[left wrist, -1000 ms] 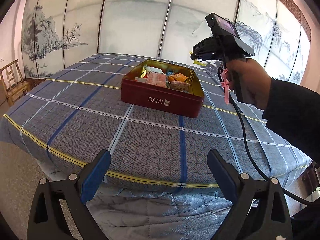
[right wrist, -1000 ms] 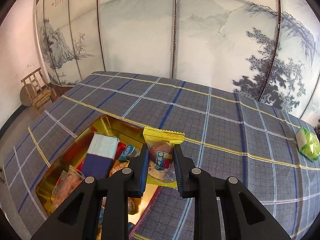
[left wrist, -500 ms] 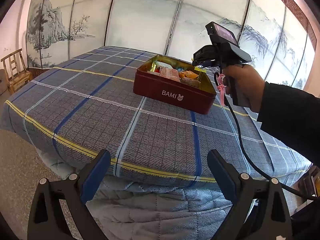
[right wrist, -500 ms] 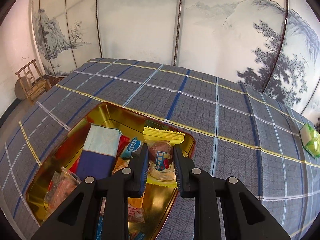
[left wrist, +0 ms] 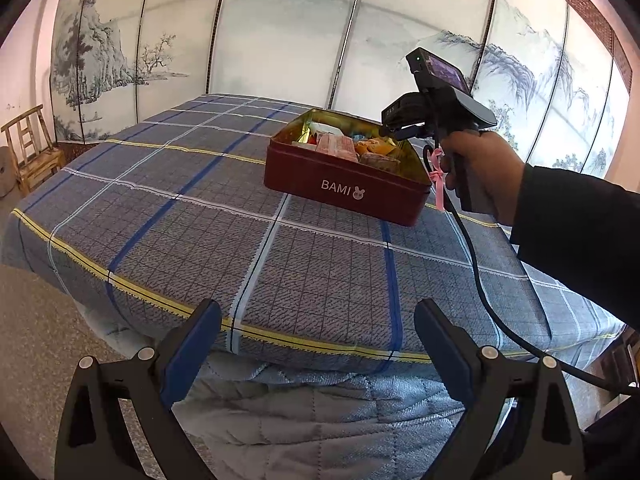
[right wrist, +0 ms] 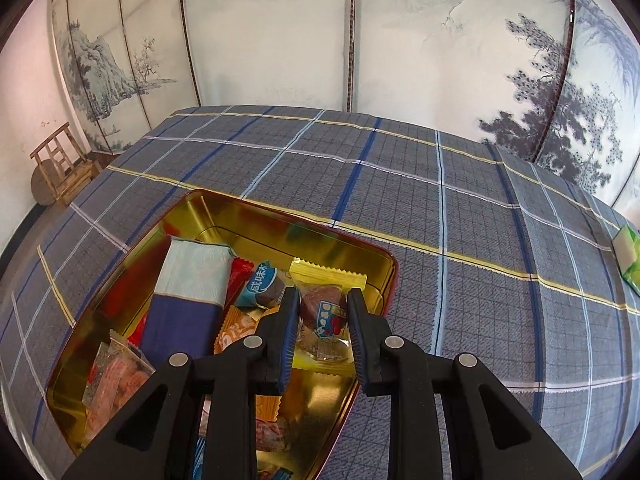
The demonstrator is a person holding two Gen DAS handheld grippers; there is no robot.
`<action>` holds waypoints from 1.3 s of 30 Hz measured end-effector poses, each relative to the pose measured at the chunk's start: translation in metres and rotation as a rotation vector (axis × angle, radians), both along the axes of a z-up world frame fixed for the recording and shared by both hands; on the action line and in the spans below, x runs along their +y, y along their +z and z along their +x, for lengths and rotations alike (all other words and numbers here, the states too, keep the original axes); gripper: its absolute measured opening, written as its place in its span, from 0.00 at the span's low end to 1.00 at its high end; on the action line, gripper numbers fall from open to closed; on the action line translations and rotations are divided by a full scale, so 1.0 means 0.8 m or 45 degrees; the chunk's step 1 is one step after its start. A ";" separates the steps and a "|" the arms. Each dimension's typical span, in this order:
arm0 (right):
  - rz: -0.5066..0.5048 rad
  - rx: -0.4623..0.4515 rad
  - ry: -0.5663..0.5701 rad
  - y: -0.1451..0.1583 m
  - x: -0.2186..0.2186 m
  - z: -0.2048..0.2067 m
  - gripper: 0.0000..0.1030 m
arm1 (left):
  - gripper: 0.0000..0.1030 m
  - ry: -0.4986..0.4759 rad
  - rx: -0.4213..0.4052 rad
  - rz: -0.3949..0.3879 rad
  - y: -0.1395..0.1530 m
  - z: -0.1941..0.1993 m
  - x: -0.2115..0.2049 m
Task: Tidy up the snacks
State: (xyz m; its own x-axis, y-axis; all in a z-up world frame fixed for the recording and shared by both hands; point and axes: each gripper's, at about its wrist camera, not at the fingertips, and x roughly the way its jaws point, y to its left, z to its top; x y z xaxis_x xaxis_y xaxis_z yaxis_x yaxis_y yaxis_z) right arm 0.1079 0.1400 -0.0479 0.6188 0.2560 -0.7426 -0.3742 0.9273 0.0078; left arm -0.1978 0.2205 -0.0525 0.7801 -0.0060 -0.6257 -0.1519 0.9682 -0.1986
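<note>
A dark red tin [left wrist: 344, 184] marked BAMI, gold inside [right wrist: 256, 220], stands on the checked blue cloth and holds several wrapped snacks. My right gripper [right wrist: 323, 308] is shut on a yellow-edged clear snack packet [right wrist: 326, 312] and holds it over the tin's right end. In the left wrist view the right gripper's body [left wrist: 436, 108] hangs over the tin's right end. My left gripper [left wrist: 318, 334] is open and empty, low at the table's near edge, well short of the tin.
A green snack packet [right wrist: 628, 256] lies at the far right of the cloth. A wooden chair [left wrist: 32, 148] stands at the left by the painted screen wall. The right gripper's cable [left wrist: 476, 276] trails across the table's right side.
My right gripper has carried the yellow packet left and down, from beside the tin's rim to over its inside. The left gripper has shifted a little; it stays open.
</note>
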 end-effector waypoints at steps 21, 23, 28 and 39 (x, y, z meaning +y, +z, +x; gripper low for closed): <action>0.060 -0.338 -0.094 0.089 -0.133 -0.134 0.96 | 0.99 0.071 -0.120 0.352 0.061 0.134 -0.037; 0.065 -0.337 -0.105 0.089 -0.143 -0.141 0.96 | 0.99 0.065 -0.110 0.360 0.068 0.152 -0.044; 0.073 -0.347 -0.142 0.087 -0.168 -0.153 0.96 | 0.99 0.076 -0.132 0.354 0.088 0.183 -0.058; 0.097 -0.362 -0.171 0.086 -0.201 -0.158 0.96 | 0.99 0.042 -0.095 0.352 0.094 0.205 -0.094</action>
State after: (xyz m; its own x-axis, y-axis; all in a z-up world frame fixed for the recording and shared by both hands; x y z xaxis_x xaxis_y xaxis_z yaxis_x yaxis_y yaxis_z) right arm -0.0184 -0.0207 0.0205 0.8307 0.2062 -0.5171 -0.2459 0.9693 -0.0086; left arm -0.0341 0.1453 0.0229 0.8209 0.1831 -0.5410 -0.1791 0.9820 0.0606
